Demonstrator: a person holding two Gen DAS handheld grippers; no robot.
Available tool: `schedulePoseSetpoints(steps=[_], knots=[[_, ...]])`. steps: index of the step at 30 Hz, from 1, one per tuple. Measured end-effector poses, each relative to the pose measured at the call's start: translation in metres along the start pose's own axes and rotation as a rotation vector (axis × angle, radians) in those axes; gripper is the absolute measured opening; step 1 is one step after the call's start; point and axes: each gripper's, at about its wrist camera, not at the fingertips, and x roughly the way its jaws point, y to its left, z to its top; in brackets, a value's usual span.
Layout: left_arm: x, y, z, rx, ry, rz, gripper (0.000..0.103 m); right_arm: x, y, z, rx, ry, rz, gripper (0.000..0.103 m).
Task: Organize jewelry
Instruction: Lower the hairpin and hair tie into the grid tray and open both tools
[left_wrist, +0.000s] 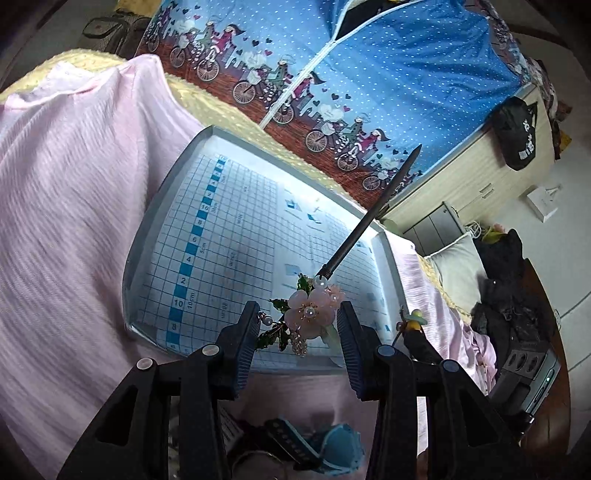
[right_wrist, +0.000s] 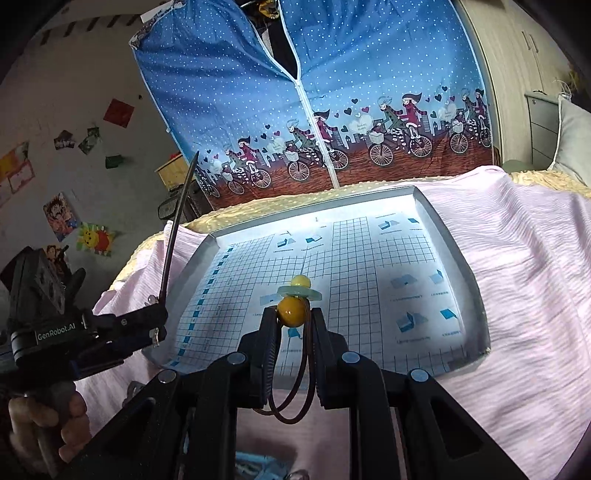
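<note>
We see a bed covered by a pale pink ribbed cloth (right_wrist: 517, 280), with a yellow nubby blanket (left_wrist: 221, 110) showing along its far edge. Behind the bed hangs a blue polka-dot fabric wardrobe cover (right_wrist: 369, 74) printed with cyclists and hearts, with a white zipper down its middle.

On the pink cloth lies a shallow grey tray (right_wrist: 476, 280) lined with a white sheet ruled in a blue grid. Nothing rests on the part of the sheet we can see.

Our left gripper (left_wrist: 297, 325) hovers above the near edge of the tray. Its two black ribbed fingers (left_wrist: 245, 343) are clamped on a hair stick (left_wrist: 365, 221) at its ornament, a pink flower with pearl beads and green leaves. The dark shaft points up and away over the tray. In the right wrist view, a hand (right_wrist: 51, 424) holds this gripper's handle at the lower left.

Our right gripper (right_wrist: 293, 332) also hangs above the tray's near edge, just beside the left one. It is clenched on a beaded cord ornament (right_wrist: 291, 310): an amber bead between the fingertips, a pale green disc and a small yellow bead above it, and a brown cord loop hanging down between the fingers.
</note>
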Motion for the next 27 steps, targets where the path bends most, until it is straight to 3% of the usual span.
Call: schedulePoseSetpoints(steps=[4,10,16,18,20,24,26,27], knots=[[0.018,0.028,0.005,-0.061,0.026,0.029,0.037,0.028,-0.004,0.001,-0.025,0.031,-0.010,0.017],[0.024,0.034,0.010,0.000,0.030,0.103,0.037,0.050,-0.002,-0.016,-0.065,0.107,-0.020,0.017],[0.026,0.024,0.001,0.066,0.054,0.164,0.038,0.047,-0.005,-0.016,-0.057,0.104,-0.028,0.019],[0.027,0.023,0.000,0.062,0.059,0.165,0.038,0.046,-0.007,-0.015,-0.050,0.105,-0.036,0.030],[0.025,0.024,0.000,0.051,0.061,0.164,0.041,0.041,-0.008,-0.016,-0.049,0.096,-0.053,0.048],[0.013,0.022,0.001,0.030,0.040,0.154,0.066,0.018,-0.005,-0.012,-0.066,0.041,-0.096,0.066],[0.002,0.017,0.001,0.042,0.012,0.173,0.076,-0.002,-0.001,-0.010,-0.073,-0.014,-0.109,0.087],[-0.006,0.014,0.000,0.055,-0.008,0.188,0.086,-0.012,0.002,-0.009,-0.077,-0.043,-0.112,0.092]])
